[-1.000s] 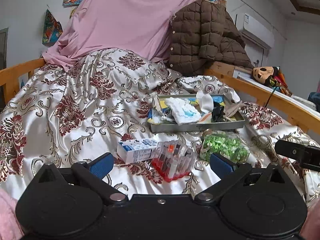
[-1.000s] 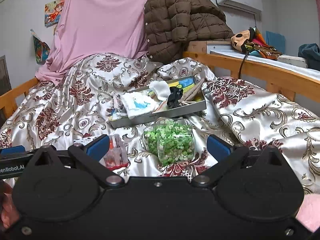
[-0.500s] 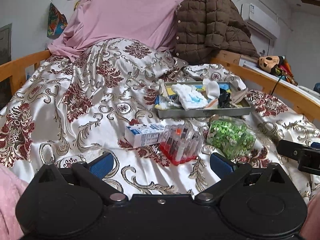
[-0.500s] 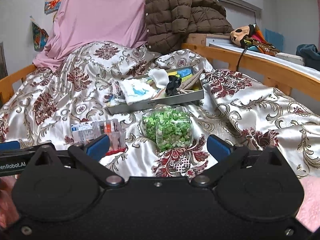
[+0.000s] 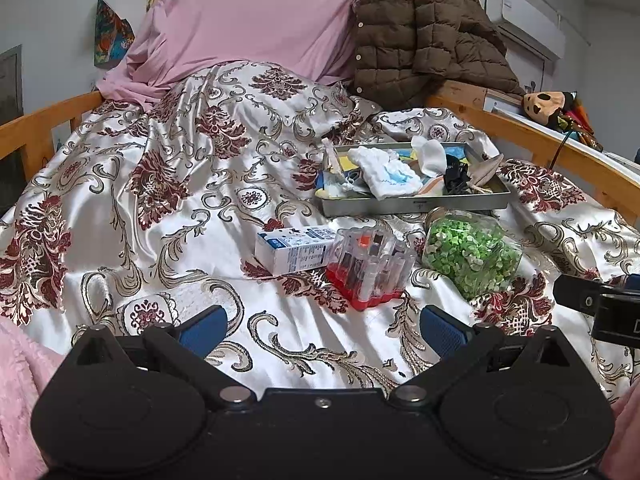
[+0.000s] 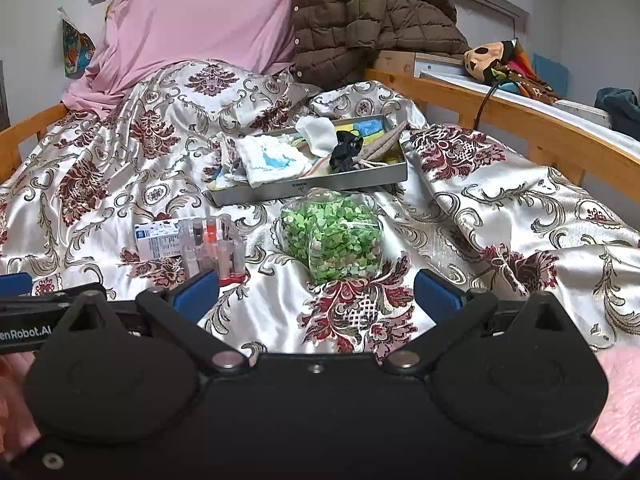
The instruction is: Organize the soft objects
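Grippers: left gripper (image 5: 322,330) and right gripper (image 6: 316,294) both stand wide open and empty, low over the near part of the bed, well short of every object.
Bed: ivory satin bedspread with maroon and gold floral scrolls (image 5: 168,208) carries everything; a pink sheet (image 5: 256,20) and a brown quilted puffer jacket (image 5: 424,36) are heaped at the far end.
Tray: shallow grey metal tray (image 6: 316,186) lies beyond the loose items, already crowded.
Soft things: white cloth with a blue whale print (image 6: 274,160), a crumpled white cloth (image 6: 318,132) and a small black fabric piece (image 6: 346,152) all rest inside the tray.
Loose items: clear jar of green bits (image 6: 334,236) lies on its side just in front of the tray; a clear case of small tubes on a red base (image 5: 370,268) touches a white and blue carton (image 5: 294,250).
Progress: judging from this layout, the soft pieces look gathered, though jumbled rather than folded; the three hard items outside remain unsorted, so tidying is likely what is left.
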`<state>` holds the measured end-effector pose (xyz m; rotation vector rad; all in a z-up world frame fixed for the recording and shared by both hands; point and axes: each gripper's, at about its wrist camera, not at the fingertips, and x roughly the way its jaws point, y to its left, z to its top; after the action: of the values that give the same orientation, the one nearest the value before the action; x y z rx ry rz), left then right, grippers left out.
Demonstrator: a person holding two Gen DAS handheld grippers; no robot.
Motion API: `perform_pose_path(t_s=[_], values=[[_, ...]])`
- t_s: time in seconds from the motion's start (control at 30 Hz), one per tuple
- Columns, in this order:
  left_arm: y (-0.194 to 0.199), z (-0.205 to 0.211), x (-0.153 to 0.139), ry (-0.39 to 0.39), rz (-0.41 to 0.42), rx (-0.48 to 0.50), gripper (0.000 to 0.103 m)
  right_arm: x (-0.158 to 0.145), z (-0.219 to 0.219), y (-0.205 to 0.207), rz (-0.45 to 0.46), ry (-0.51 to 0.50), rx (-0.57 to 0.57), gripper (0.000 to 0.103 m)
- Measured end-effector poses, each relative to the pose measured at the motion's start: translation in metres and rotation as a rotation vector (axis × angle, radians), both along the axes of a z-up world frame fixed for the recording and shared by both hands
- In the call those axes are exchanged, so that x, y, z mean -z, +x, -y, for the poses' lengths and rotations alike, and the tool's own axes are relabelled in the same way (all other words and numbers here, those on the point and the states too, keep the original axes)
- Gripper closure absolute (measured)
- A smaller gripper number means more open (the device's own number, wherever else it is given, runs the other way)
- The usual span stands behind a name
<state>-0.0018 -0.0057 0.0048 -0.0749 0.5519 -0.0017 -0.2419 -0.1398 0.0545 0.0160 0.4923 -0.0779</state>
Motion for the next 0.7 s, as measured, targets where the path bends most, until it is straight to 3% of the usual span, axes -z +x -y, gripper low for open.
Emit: perform_pose_path(t_s=[0.7], values=[[0.001, -0.001, 0.003, 0.004, -0.011, -0.005, 0.001, 0.006, 0.012, 0.007, -0.036, -0.011, -0.004, 0.001]])
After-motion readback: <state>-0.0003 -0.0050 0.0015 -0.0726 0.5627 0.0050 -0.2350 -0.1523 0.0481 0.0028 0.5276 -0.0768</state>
